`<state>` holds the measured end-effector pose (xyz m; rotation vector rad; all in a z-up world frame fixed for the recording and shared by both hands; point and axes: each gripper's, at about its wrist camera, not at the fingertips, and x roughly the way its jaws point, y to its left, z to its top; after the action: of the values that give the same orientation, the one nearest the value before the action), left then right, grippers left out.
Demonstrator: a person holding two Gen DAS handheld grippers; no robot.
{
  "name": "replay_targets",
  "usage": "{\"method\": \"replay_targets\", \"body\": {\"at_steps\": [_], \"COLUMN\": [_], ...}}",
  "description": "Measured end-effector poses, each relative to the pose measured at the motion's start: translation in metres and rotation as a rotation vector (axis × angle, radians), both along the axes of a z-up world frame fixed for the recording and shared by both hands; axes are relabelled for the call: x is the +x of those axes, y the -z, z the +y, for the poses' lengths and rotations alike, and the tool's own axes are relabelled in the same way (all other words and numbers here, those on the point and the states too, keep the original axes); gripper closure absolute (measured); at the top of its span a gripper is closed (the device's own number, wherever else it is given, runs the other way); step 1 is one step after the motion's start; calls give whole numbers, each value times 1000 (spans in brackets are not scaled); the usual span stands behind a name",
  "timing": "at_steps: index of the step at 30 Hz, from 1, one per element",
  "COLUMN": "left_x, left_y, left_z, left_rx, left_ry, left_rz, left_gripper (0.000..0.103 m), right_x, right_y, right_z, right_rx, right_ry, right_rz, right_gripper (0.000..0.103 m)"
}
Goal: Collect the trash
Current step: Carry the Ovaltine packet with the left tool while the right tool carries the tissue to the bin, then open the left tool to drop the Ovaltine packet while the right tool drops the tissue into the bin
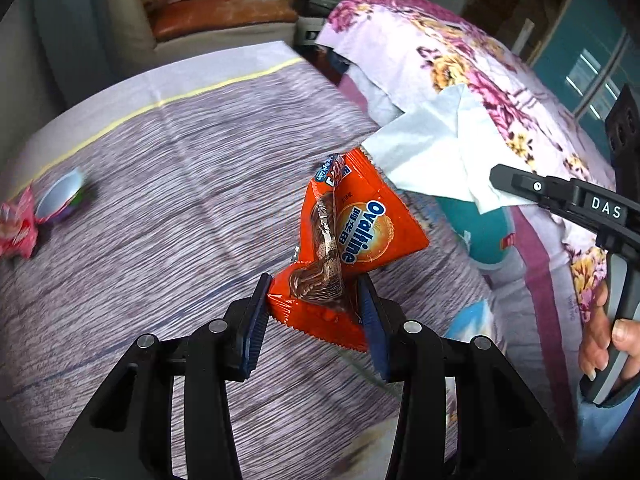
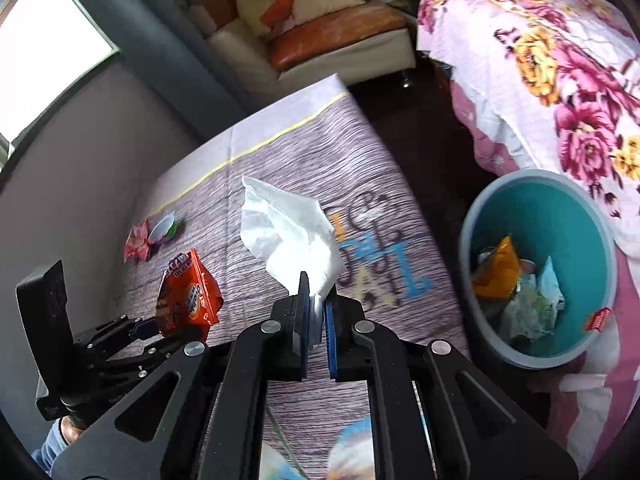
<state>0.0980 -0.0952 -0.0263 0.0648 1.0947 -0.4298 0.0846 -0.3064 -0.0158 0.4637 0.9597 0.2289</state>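
Observation:
My left gripper (image 1: 316, 300) is shut on an orange Ovaltine wrapper (image 1: 360, 232) and holds it above the purple striped tablecloth (image 1: 180, 184). It also shows at the left of the right wrist view (image 2: 160, 330), with the wrapper (image 2: 188, 292). My right gripper (image 2: 318, 300) is shut on a white tissue (image 2: 288, 228), held above the table; the tissue also shows in the left wrist view (image 1: 436, 152). A teal trash bin (image 2: 592, 240) with several pieces of trash inside stands on the floor to the right of the table.
A pink wrapper (image 2: 136, 242) and a small white cup (image 2: 164, 226) lie at the table's far left, also in the left wrist view (image 1: 18, 232) (image 1: 60, 196). A floral blanket (image 2: 560, 72) is behind the bin. A sofa (image 2: 320, 36) stands beyond the table.

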Motion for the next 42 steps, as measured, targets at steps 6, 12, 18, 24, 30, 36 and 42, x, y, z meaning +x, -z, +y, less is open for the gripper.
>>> {"method": "replay_targets", "body": {"at_steps": [6, 12, 18, 24, 30, 36, 42], "left_x": [9, 12, 15, 20, 26, 30, 35], "left_y": [0, 2, 9, 19, 31, 40, 47], "left_z": [-44, -99, -146, -180, -208, -224, -235], "left_rx": [-6, 1, 13, 16, 21, 26, 30], "left_ry": [76, 177, 248, 287, 319, 338, 352], "left_rz": [15, 20, 38, 67, 95, 107, 115], "left_gripper": [59, 59, 59, 59, 58, 58, 57], "right_x": [-11, -16, -21, -31, -38, -39, -37], "right_y": [2, 5, 11, 21, 30, 42, 48], "right_z": [-39, -81, -119, -151, -182, -212, -216], "right_rx": [1, 9, 11, 11, 14, 18, 16], "right_ry": [91, 171, 242, 304, 362, 392, 401], "right_rz": [-6, 5, 6, 3, 17, 34, 43], "right_gripper": [96, 96, 96, 96, 96, 96, 96]}}
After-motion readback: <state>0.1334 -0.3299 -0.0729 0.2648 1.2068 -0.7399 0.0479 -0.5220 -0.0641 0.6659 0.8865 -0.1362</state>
